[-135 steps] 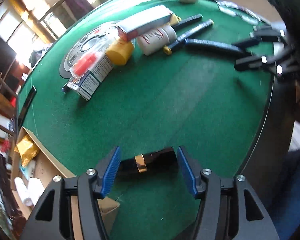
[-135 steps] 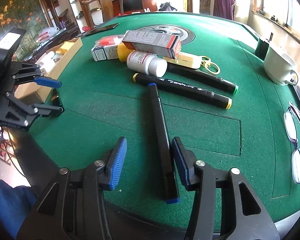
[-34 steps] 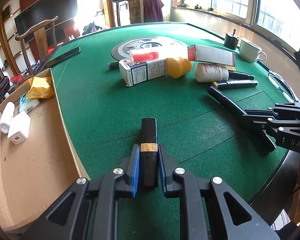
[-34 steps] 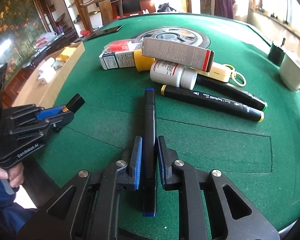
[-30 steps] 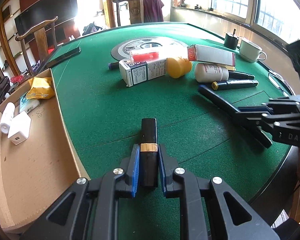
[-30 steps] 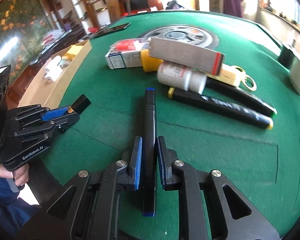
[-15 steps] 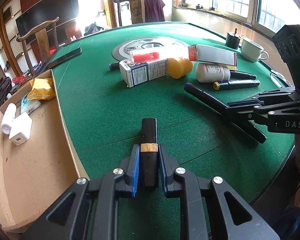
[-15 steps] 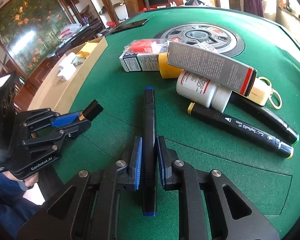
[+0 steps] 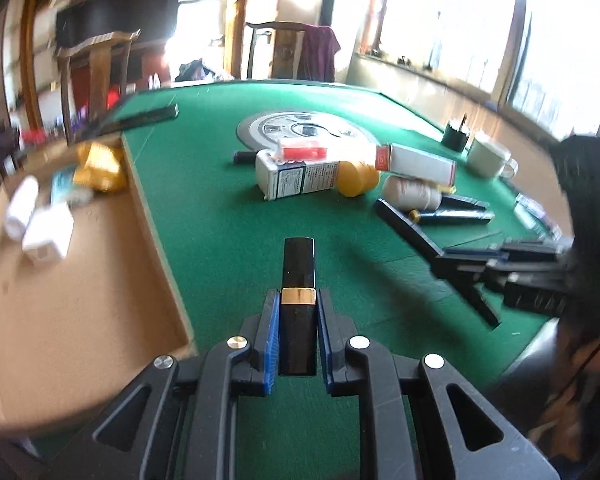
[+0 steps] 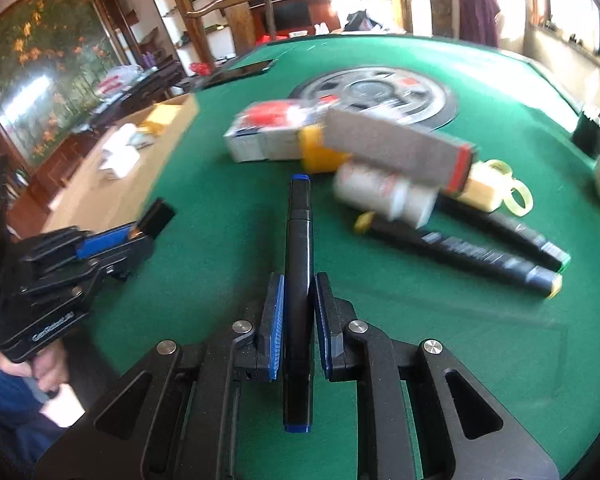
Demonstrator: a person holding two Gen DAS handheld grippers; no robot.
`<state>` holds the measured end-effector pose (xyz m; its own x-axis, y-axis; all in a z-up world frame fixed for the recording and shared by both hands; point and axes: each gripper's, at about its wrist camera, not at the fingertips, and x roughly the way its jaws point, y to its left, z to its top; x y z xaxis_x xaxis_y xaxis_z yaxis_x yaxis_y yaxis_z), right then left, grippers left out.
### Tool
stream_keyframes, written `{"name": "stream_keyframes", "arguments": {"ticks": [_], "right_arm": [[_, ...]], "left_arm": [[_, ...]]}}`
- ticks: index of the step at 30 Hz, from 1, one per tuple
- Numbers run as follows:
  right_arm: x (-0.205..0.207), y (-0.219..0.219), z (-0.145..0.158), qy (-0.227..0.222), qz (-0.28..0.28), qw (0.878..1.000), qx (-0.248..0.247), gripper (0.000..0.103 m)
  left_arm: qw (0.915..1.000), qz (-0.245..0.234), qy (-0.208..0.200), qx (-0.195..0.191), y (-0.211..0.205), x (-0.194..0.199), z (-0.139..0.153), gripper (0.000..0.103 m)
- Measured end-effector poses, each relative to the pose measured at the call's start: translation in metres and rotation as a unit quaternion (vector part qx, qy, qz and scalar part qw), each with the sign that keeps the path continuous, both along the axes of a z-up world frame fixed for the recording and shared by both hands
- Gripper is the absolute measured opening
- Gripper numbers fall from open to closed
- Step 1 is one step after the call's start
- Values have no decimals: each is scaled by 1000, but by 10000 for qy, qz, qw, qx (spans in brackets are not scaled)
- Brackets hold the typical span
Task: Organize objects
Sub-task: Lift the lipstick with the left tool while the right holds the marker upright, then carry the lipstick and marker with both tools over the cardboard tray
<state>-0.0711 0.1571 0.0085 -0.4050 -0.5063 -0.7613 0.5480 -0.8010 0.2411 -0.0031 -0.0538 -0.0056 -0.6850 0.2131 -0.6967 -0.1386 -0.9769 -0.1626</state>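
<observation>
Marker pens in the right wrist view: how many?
3: a blue-capped marker clamped in the right gripper, a yellow-capped marker and a green-capped marker lying on the table. Others may be hidden under the boxes.

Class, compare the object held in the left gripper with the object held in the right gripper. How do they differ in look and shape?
1. The lipstick tube is short and squarish; the blue-capped marker is long and slim.
2. The lipstick tube has a gold band around it; the marker has blue ends instead.
3. The marker sticks out far past the right gripper, the tube only a little past the left gripper.
Both are black and clamped between blue pads.
</observation>
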Motion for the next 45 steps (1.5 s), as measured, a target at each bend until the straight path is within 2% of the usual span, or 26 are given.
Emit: {"name": "stream_keyframes", "arguments": {"ticks": [6, 12, 17, 22, 26, 28, 31, 34, 39, 45], "right_arm": [[26, -23, 23, 193, 143, 9996, -163, 14], [24, -51, 45, 72, 474, 9967, -649, 14], [18, -101, 68, 100, 963, 9912, -908, 15], [-3, -184, 79, 23, 1463, 9811, -1269, 15], [-23, -232, 60, -234, 1533, 9793, -1298, 15], [-31, -240, 40, -447, 1493, 9791, -1304, 15], [-39, -240, 26, -668, 1505, 9786, -1231, 15], [-40, -238, 24, -428, 1416, 9841, -986, 15], [-50, -240, 8, -721, 1377, 9839, -887, 15], [-52, -244, 6, -579, 1336, 9869, -699, 15]], "left_arm": [[9979, 380, 149, 506, -47, 24, 25, 16], [9912, 1027, 339, 769, -110, 37, 53, 16], [9836, 1628, 330, 699, -158, 39, 58, 16], [9776, 2023, 154, 565, -188, 30, 58, 16], [9742, 2200, 69, 505, -204, 18, 56, 16], [9736, 2240, -38, 436, -208, 9, 50, 16], [9725, 2265, -258, 470, -212, -7, 39, 16], [9724, 2257, -398, 428, -213, -20, 33, 16], [9691, 2326, -708, 409, -214, -30, 22, 16], [9621, 2487, -1021, 459, -223, -36, 7, 16]]}}
